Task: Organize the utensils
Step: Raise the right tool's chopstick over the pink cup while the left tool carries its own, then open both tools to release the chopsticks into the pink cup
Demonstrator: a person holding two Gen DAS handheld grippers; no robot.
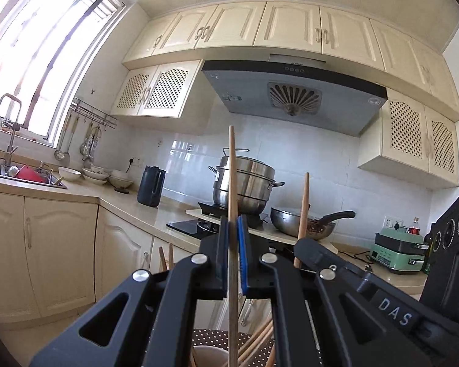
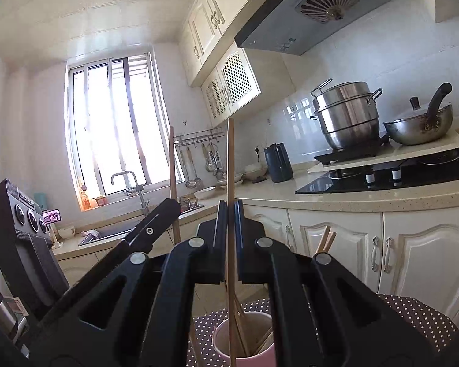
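Observation:
My left gripper [image 1: 233, 223] is shut on a wooden chopstick [image 1: 232, 171] that stands upright over a pale cup [image 1: 208, 354] on a brown dotted cloth [image 1: 211, 335]. Several more chopsticks [image 1: 257, 341] lean in the cup. My right gripper [image 2: 229, 208] is shut on another upright chopstick [image 2: 230, 165], its lower end inside the pink-rimmed cup [image 2: 220, 336] with other chopsticks [image 2: 240, 318]. Each view shows the other gripper beside it holding its stick [image 1: 303, 214] [image 2: 173, 168].
Behind is a kitchen counter [image 2: 352, 197] with a black hob [image 2: 413, 177], steel steamer pot [image 1: 244, 183], wok [image 1: 303, 223], dark jug [image 1: 150, 186], bowls [image 1: 95, 174] and a sink [image 1: 21, 177]. A green appliance [image 1: 394, 250] sits at the right. Cabinets [image 2: 382, 244] stand below.

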